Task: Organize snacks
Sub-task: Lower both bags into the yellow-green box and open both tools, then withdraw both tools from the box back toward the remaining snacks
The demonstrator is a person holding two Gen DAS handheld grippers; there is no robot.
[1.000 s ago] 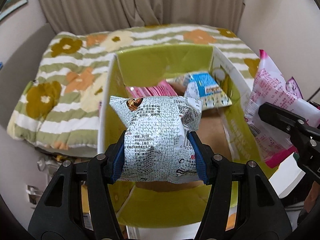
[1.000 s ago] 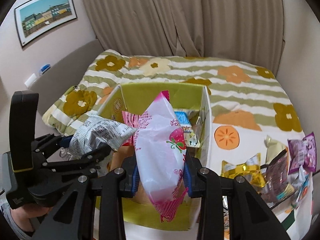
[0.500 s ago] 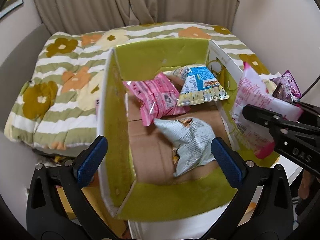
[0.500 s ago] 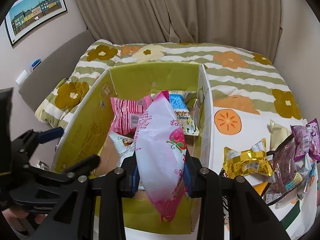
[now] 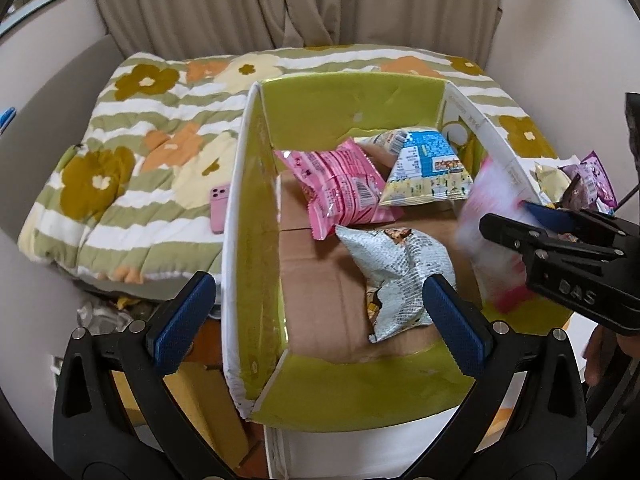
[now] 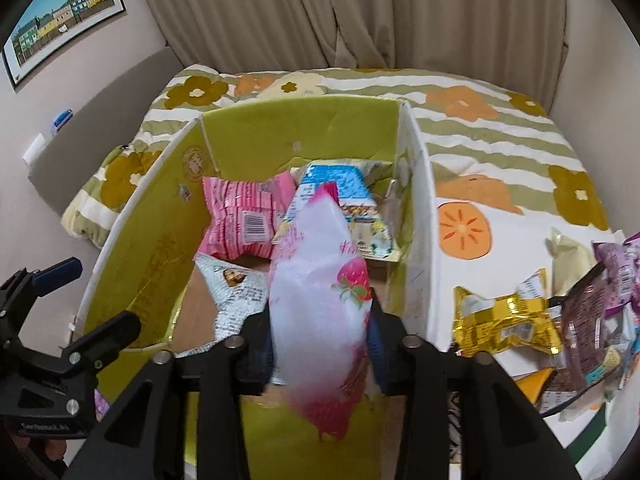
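Note:
A green-lined cardboard box (image 5: 236,200) (image 6: 420,200) holds a pink packet (image 5: 340,188) (image 6: 240,216), a blue-and-yellow packet (image 5: 428,168) and a silver snack bag (image 5: 400,264) (image 6: 236,292) on its floor. My left gripper (image 5: 318,284) (image 6: 106,294) hangs open and empty over the box's near end. My right gripper (image 6: 320,328) (image 5: 506,216) is above the box's right side. Its jaws are opening, with a white-and-pink strawberry bag (image 6: 316,280) (image 5: 488,216) upright and motion-blurred between them, slipping down.
Right of the box, loose snacks are piled on a white surface: a gold packet (image 6: 504,320), brown and purple ones (image 6: 620,276). A pink phone (image 5: 220,208) lies on the floral quilt (image 5: 132,152) left of the box. Curtains hang behind.
My left gripper opened and dropped the silver bag onto the box floor. My right gripper sank toward the box, and its jaws have just parted around the strawberry bag.

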